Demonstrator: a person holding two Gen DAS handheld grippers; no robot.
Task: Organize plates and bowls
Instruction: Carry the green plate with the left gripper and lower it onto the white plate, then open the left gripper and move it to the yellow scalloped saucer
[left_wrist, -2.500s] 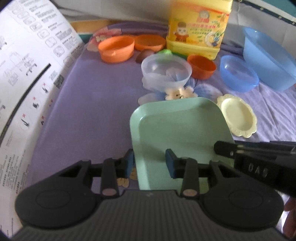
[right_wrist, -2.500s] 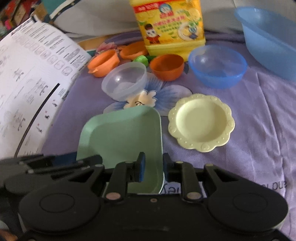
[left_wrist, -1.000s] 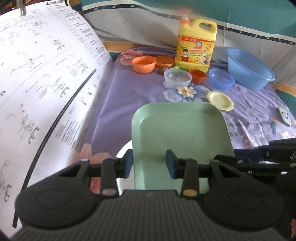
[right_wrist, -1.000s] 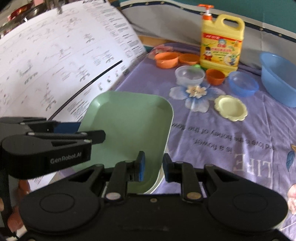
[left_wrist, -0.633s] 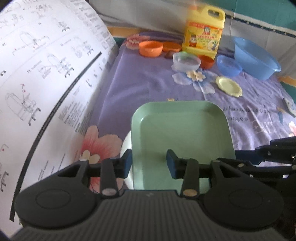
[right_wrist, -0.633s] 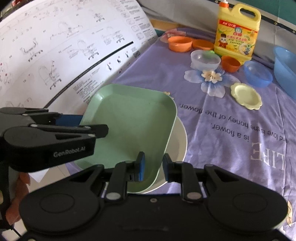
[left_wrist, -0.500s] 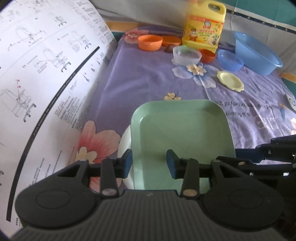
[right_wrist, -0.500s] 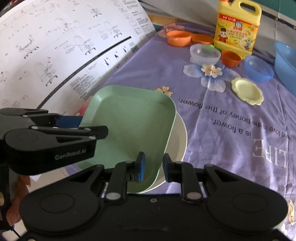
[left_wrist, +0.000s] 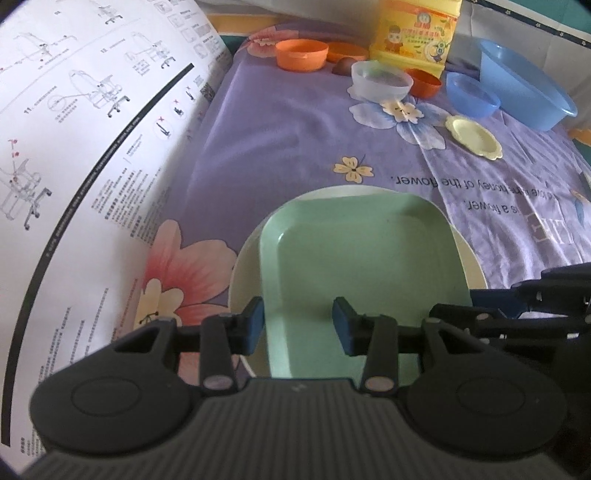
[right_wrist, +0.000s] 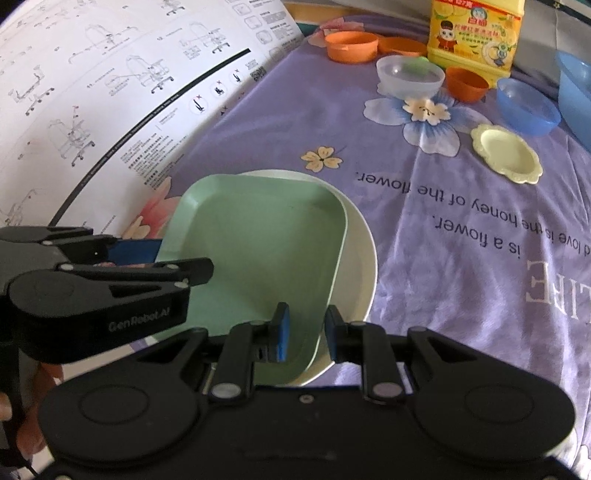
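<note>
Purple floral cloth (left_wrist: 288, 122) beside a large instruction sheet (left_wrist: 74, 129).

A pale green, square plastic plate with rounded corners (left_wrist: 362, 266) lies face up on a larger round cream-white plate (right_wrist: 360, 236), probably resting flat, though the near edge is hidden. Far back stand a clear plastic bowl (left_wrist: 380, 81), a small blue bowl (left_wrist: 471, 94), orange bowls (left_wrist: 301, 54) and a scalloped pale yellow saucer (left_wrist: 472, 137).
</note>
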